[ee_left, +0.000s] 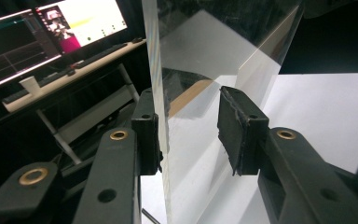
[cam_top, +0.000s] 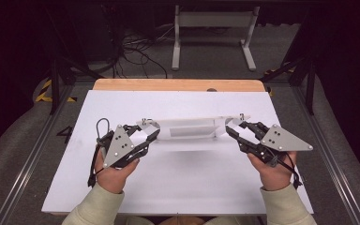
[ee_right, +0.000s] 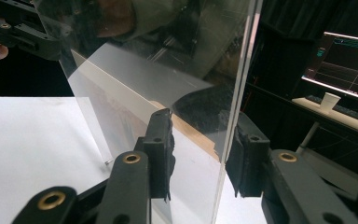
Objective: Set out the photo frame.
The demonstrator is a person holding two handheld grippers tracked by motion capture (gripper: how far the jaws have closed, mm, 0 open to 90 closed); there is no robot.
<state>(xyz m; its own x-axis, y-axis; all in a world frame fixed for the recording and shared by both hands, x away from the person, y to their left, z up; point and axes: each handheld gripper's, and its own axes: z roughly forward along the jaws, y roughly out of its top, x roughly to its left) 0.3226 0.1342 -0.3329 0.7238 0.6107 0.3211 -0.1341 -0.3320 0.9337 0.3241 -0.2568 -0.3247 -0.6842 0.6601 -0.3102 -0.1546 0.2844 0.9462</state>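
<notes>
- One clear acrylic box-shaped stand (cam_top: 192, 127) is up off the white table (cam_top: 178, 187), between two grippers.
- Left gripper (cam_top: 153, 133): jaws part-closed, clamping its left end.
- Right gripper (cam_top: 229, 131): same grip, right end.

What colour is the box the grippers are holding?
The box is clear, see-through plastic; the left gripper view shows it best.

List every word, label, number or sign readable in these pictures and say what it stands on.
None can be read.
The two computer monitors show coloured windows and graph lines, their text too small and blurred.
The third monitor shows graph lines, equally unreadable.
The clear acrylic box bears no label.
</notes>
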